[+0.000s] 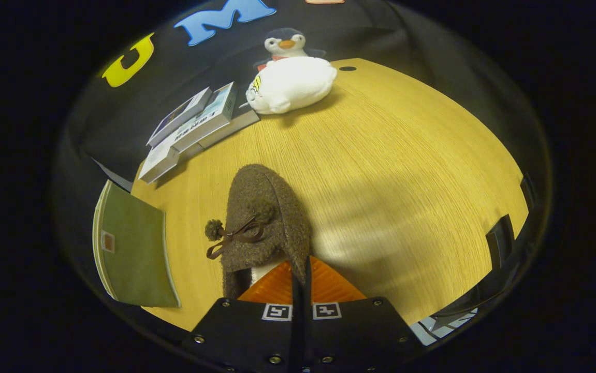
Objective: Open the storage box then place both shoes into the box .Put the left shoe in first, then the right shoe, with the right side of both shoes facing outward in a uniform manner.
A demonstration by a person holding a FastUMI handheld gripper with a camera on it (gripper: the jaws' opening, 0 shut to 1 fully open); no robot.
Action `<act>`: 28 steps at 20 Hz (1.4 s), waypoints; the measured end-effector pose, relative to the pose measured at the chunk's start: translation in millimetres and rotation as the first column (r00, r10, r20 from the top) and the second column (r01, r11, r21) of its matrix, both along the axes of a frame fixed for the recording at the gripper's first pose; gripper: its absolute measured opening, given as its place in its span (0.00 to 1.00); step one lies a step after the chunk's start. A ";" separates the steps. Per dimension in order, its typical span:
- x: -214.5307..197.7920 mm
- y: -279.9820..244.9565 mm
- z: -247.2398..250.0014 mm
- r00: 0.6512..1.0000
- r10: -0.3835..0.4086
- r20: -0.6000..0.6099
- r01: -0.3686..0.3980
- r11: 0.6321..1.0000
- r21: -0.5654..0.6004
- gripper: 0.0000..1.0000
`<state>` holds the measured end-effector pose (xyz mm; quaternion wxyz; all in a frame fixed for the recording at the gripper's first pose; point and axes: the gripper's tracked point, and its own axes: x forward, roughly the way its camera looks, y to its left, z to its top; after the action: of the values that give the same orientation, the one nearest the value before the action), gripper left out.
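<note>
While the gripper (300, 277) pinches the brown fuzzy shoe (264, 223) by its edge, low in the middle, both fingers press it. Behind lies a yellow wooden table (406, 171). Books (194, 127) sit upper left, near a white plush toy (292, 83) and penguin (286, 42).

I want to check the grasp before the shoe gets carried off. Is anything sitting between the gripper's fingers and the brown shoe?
Nothing visible. The gripper has its fingers closed together on the right edge of the brown shoe's collar, with no other object in between. The books and white plush lie well beyond the shoe.
</note>
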<state>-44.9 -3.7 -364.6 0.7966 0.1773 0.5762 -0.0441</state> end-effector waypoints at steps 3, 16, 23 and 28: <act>8.5 13.3 25.5 0.999 -0.022 0.036 0.021 0.999 0.026 0.00; 38.4 112.7 112.1 0.990 0.005 0.144 -0.018 0.996 0.091 0.00; 48.8 176.5 144.6 0.983 0.050 0.177 -0.073 0.989 0.126 0.00; 56.7 225.8 162.3 0.975 0.091 0.204 -0.123 0.981 0.147 0.00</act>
<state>11.8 222.1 -202.3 0.8342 0.2125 0.5050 0.0628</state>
